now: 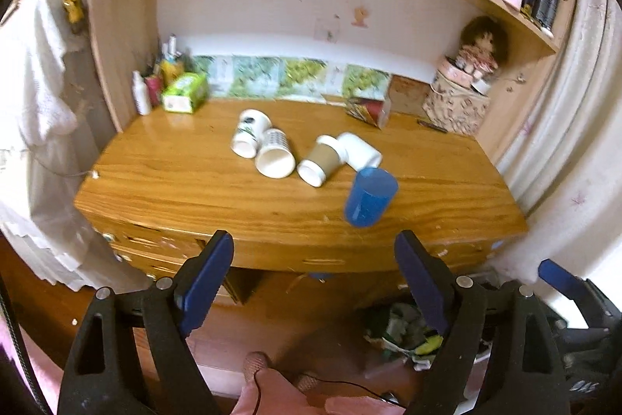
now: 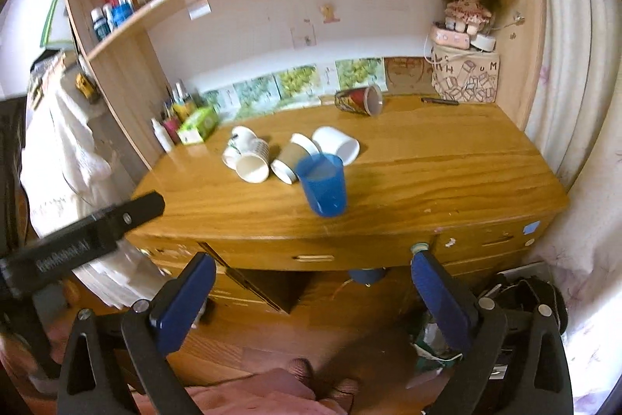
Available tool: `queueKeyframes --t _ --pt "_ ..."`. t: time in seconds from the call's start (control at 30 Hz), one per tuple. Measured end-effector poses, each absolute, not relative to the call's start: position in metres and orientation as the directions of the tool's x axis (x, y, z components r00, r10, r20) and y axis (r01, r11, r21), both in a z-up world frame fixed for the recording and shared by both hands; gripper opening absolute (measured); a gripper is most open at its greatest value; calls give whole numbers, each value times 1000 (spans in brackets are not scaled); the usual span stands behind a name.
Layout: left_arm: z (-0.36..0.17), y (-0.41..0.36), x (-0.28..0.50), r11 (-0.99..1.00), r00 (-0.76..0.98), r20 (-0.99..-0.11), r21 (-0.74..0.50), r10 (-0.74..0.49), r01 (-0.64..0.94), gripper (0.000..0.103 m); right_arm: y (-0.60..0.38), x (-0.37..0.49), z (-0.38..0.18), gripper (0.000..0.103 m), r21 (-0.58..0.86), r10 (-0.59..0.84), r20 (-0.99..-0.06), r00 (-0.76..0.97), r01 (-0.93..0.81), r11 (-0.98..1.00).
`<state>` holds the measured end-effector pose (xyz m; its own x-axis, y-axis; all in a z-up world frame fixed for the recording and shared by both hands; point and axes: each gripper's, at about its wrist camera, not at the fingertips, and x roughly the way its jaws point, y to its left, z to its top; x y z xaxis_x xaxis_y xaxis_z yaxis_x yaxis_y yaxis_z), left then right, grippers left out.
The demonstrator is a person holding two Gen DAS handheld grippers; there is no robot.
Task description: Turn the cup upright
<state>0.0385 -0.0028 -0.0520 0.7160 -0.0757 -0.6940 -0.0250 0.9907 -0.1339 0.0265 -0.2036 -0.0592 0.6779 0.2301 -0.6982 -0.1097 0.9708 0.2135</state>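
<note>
Blue cup [image 2: 322, 183] upright near the tabletop's [image 2: 447, 174] front edge.
Both the left hand-held gripper [image 1: 314, 273] and right hand-held gripper [image 2: 313, 292] hang released, well short of it; four paper cups [image 2: 252, 158] lie tipped just behind, a red cup [image 2: 359, 100] farther back.

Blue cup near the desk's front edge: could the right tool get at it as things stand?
Probably yes. The blue cup stands alone in front of the paper cups, and the open right tool faces it with nothing between.

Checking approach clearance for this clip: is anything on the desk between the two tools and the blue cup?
Nothing visible. The blue cup stands nearest the desk's front edge; the tipped paper cups lie behind it. Left tool and right tool are open, short of the desk.
</note>
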Motion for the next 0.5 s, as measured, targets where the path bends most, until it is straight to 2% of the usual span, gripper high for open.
queueKeyframes --t 0.1,0.13,0.33,0.5 --pt "-42 -2 28 994 756 -654 -95 -23 -52 92 -201 25 -45 102 257 265 -681 683 -116 959" --pt "-40 -3 25 995 767 -642 -83 -12 -54 96 -199 24 -41 102 265 271 -675 686 -117 957" --pt "-21 -7 8 995 840 -540 -37 56 -91 97 -188 16 -25 102 188 185 -631 753 -83 979" --pt "-14 -8 1 993 870 -483 -12 99 -120 97 -187 9 -22 102 169 167 -601 782 -80 982"
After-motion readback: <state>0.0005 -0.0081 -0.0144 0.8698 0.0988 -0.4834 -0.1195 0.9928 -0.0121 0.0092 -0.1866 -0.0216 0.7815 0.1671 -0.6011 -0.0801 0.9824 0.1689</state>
